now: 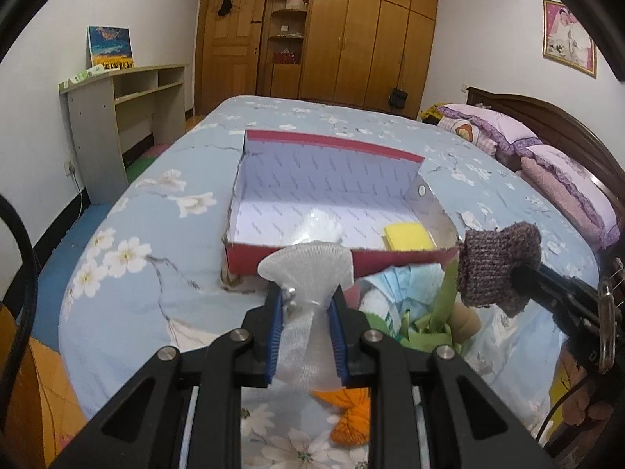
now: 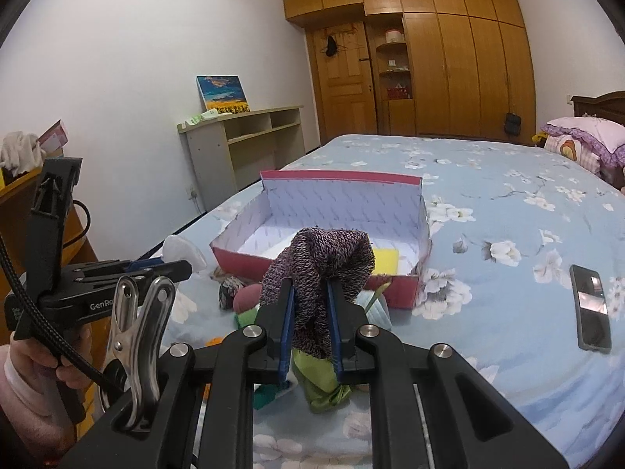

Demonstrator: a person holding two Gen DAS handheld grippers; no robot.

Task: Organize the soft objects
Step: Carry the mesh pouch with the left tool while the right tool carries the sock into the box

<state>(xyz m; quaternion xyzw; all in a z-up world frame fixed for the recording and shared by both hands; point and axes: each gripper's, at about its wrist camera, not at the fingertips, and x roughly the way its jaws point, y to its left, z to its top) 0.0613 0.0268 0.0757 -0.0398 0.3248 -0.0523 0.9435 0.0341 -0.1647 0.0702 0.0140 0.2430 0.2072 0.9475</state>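
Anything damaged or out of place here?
Yes: the red cardboard box with white lining has its left wall torn and ragged. A black smartphone lies on the blue floral bedspread, not a soft object.

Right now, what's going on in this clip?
A person is sorting soft items on a bed. The left claw is shut on a white mesh pouch, the right claw on a purple knitted piece. Both are held short of the red box, which already holds a yellow sponge.

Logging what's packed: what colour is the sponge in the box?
Yellow; the sponge shows best in the left wrist view.
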